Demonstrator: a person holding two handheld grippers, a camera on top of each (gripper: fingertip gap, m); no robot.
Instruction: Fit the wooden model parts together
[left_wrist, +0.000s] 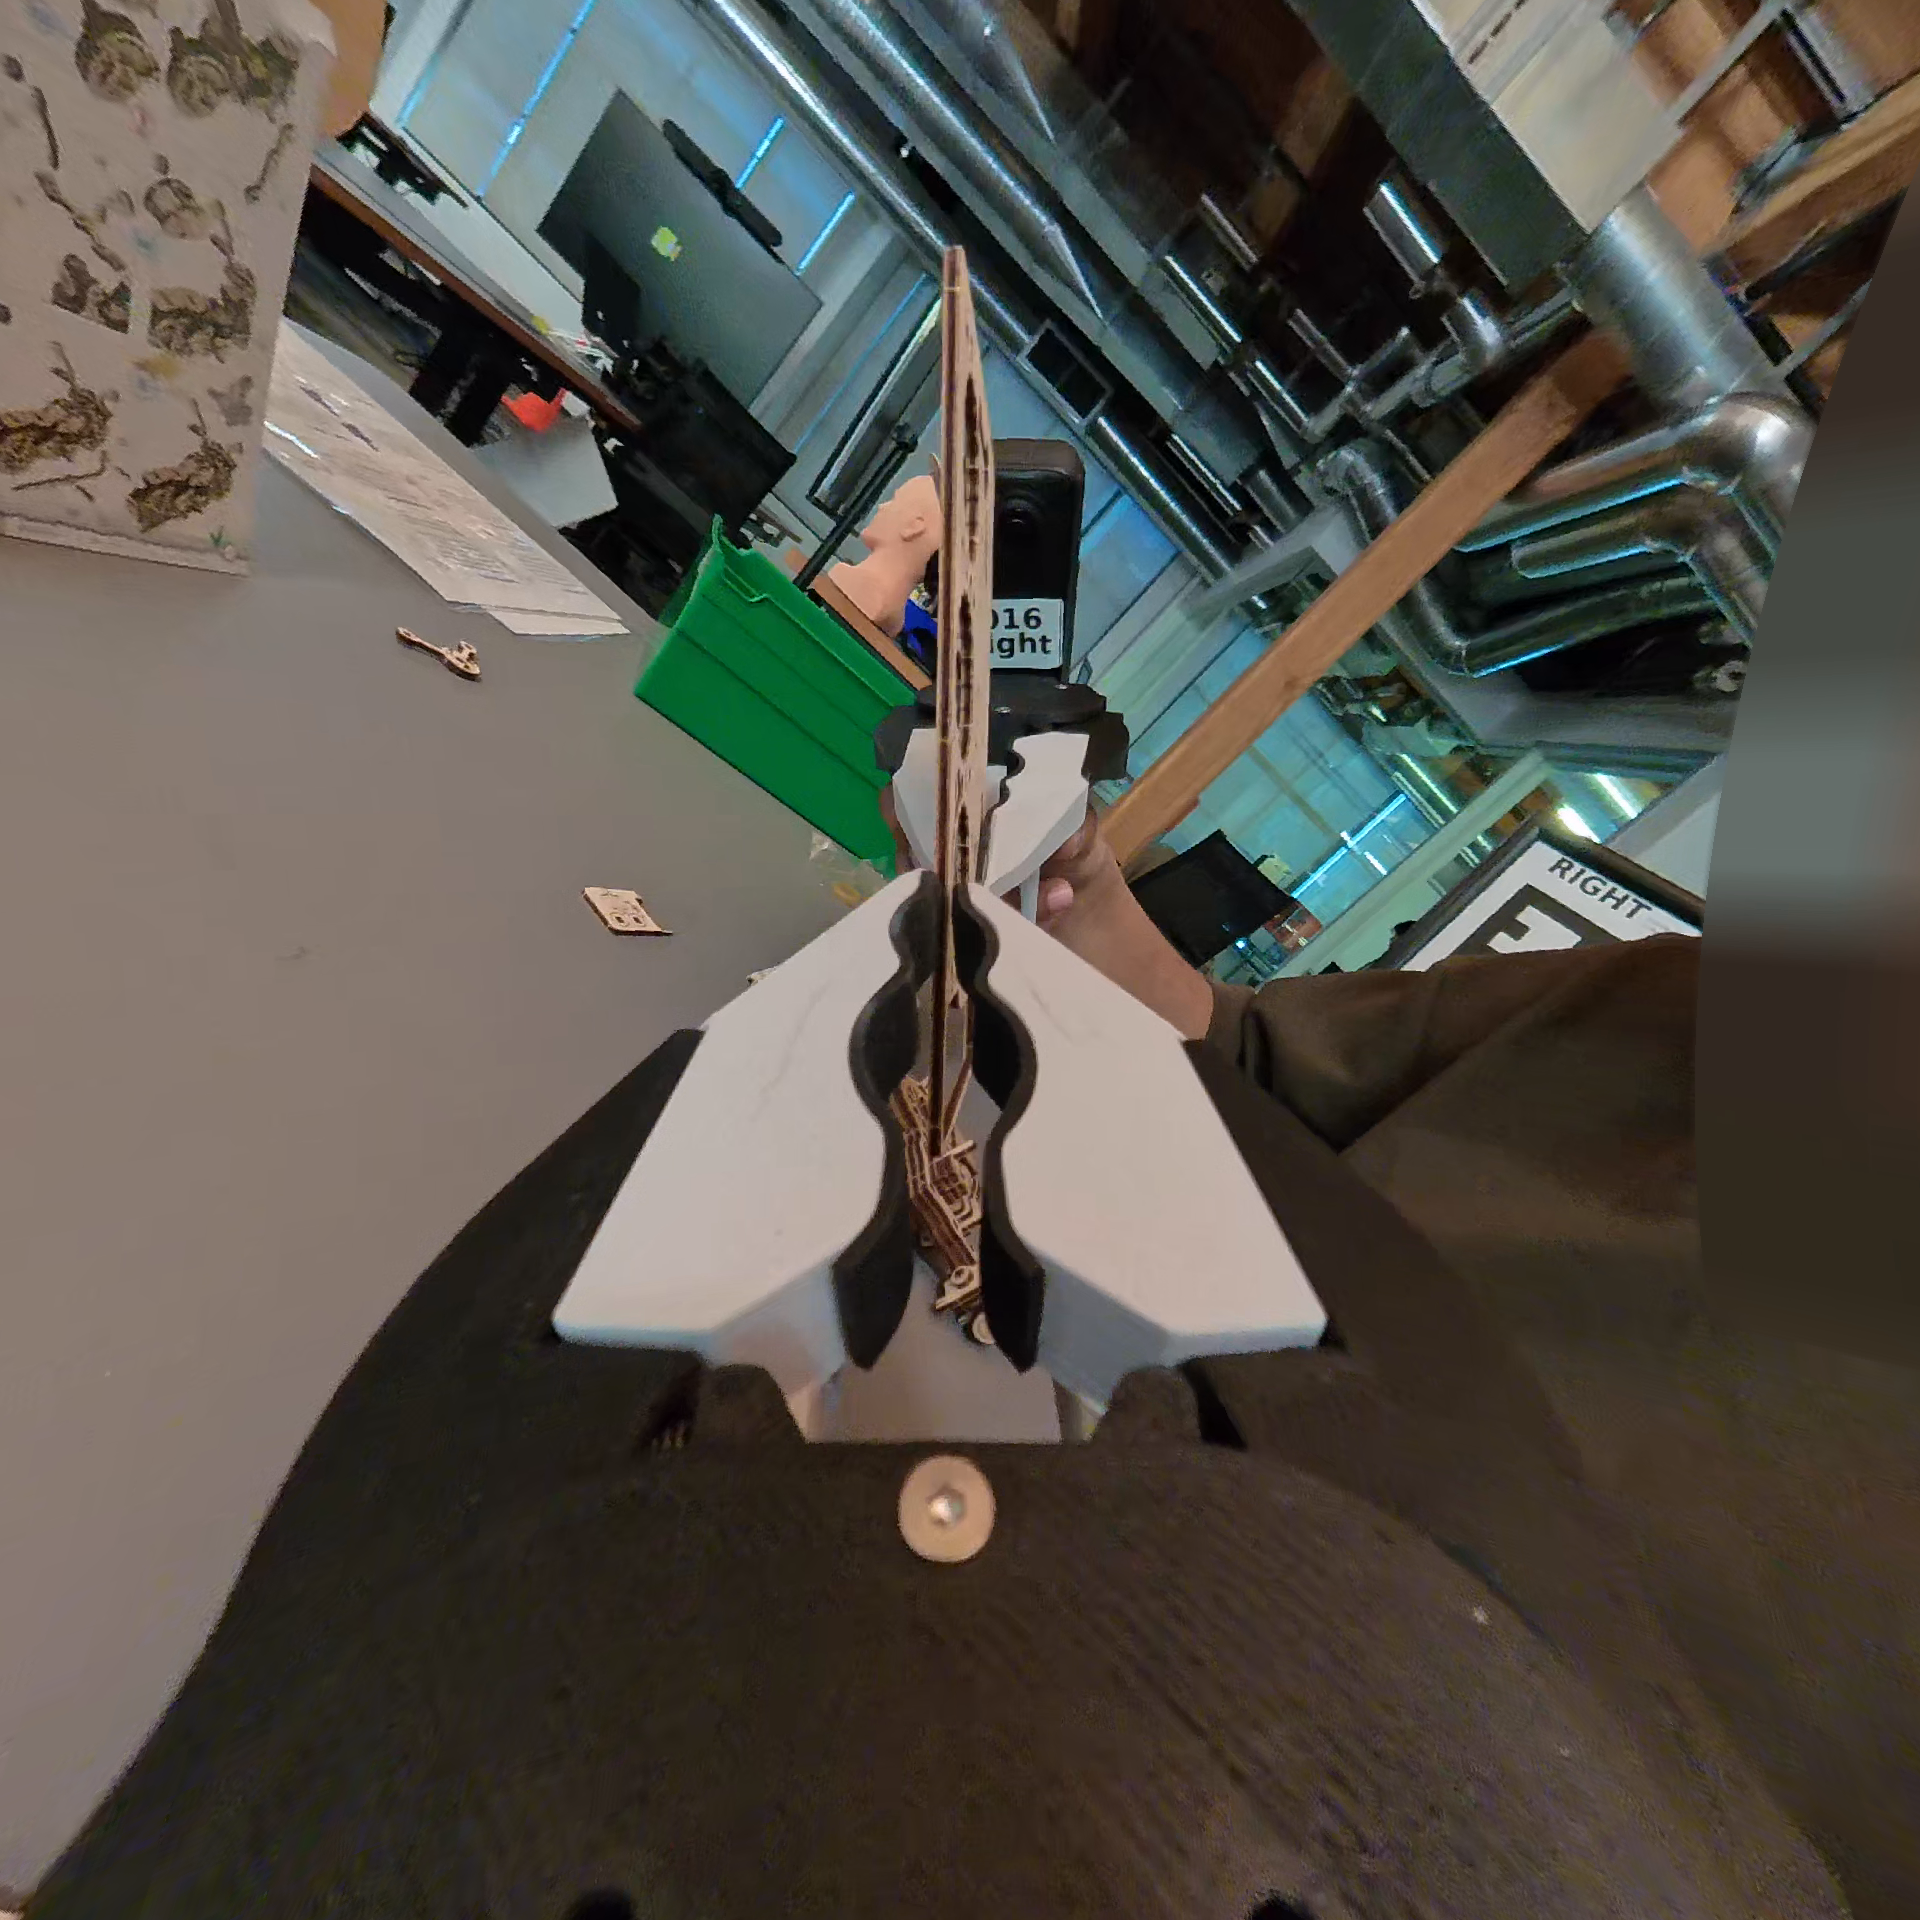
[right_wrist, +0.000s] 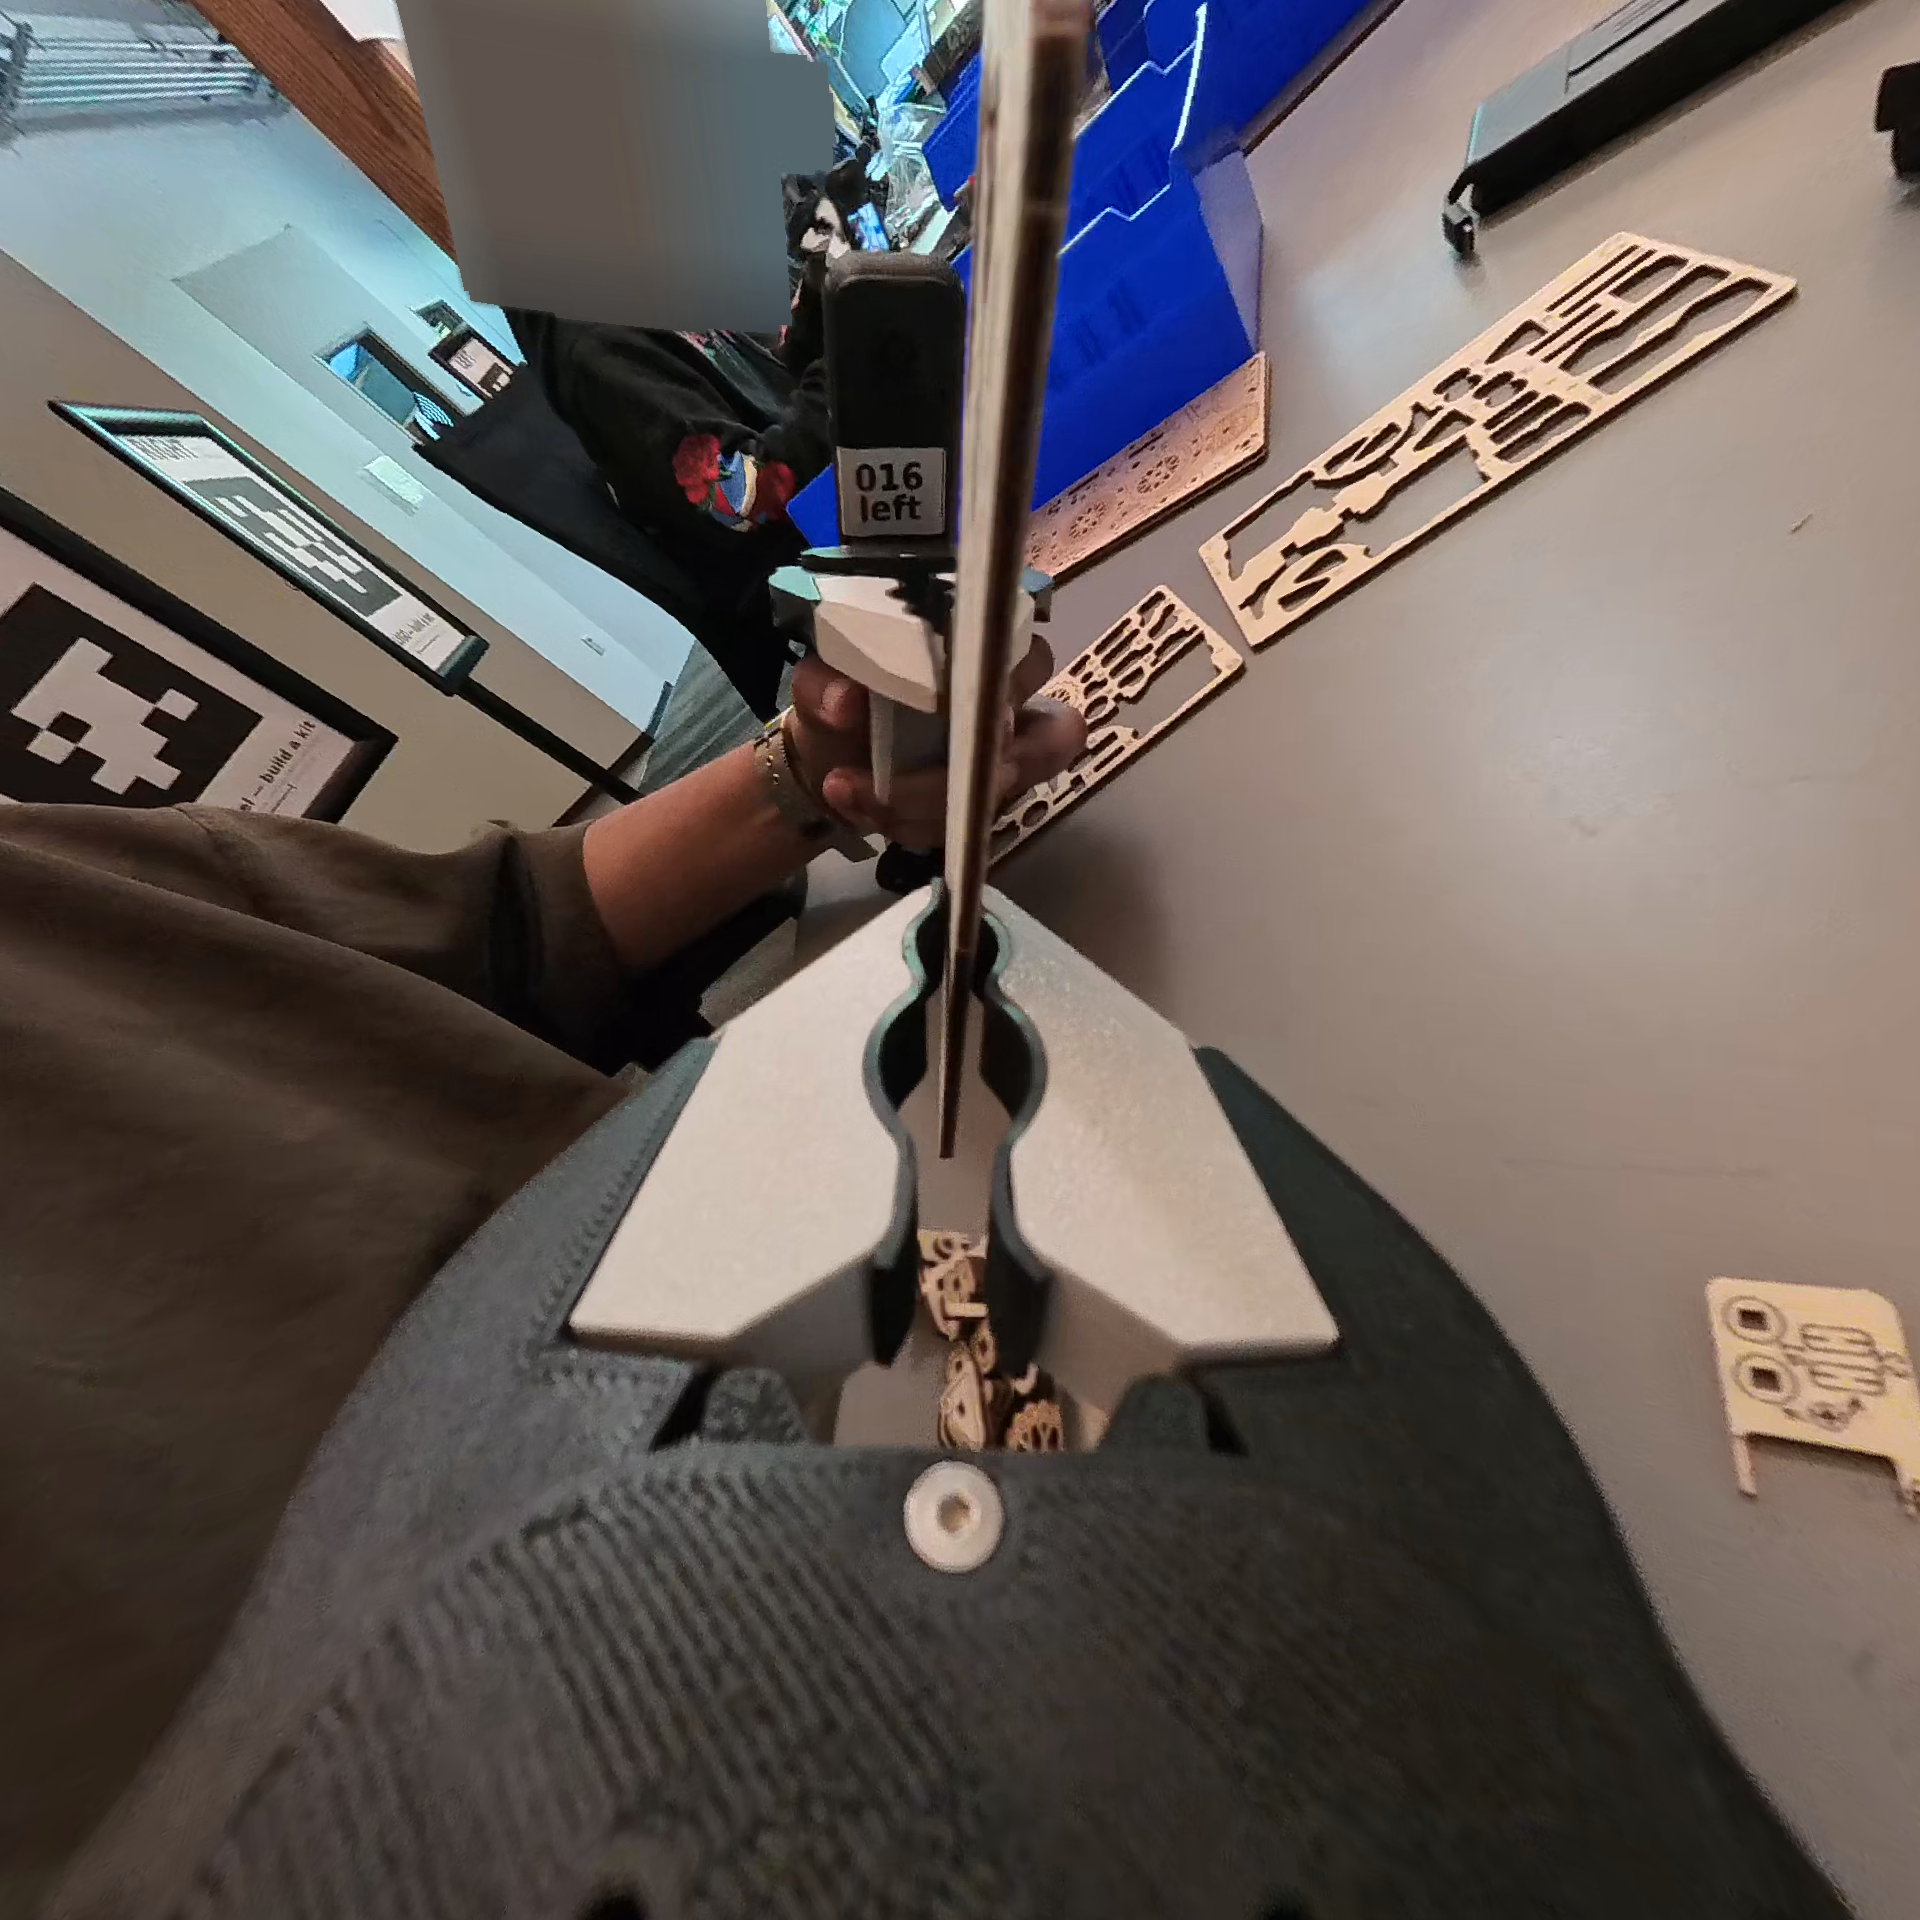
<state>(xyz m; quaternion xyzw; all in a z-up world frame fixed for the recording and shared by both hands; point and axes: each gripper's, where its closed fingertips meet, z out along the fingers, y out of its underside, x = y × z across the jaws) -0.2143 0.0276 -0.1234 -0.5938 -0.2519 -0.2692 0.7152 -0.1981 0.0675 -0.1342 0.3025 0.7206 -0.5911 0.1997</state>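
A thin laser-cut wooden sheet (left_wrist: 961, 468) stands edge-on between my two grippers, held above the grey table (left_wrist: 260, 935). My left gripper (left_wrist: 951, 899) is shut on one end of it. My right gripper (right_wrist: 961, 904) is shut on the other end of the same sheet (right_wrist: 1013, 364). Each gripper shows beyond the sheet in the other's view, the right one (left_wrist: 992, 800) and the left one (right_wrist: 935, 665), each with a hand under it. Small wooden parts (left_wrist: 940, 1195) lie deep between the left fingers, and others (right_wrist: 977, 1351) lie deep between the right fingers.
Two loose wooden parts (left_wrist: 442, 652) (left_wrist: 623, 912), a printed box (left_wrist: 125, 260) and paper sheets (left_wrist: 416, 488) lie on the table by a green bin (left_wrist: 769, 686). Punched-out frames (right_wrist: 1496, 436) (right_wrist: 1122, 707), stacked sheets (right_wrist: 1164, 478), a small panel (right_wrist: 1808, 1382) and blue bins (right_wrist: 1132, 260) are on the other side. My hands' fingertips stand some 5 cm from each other.
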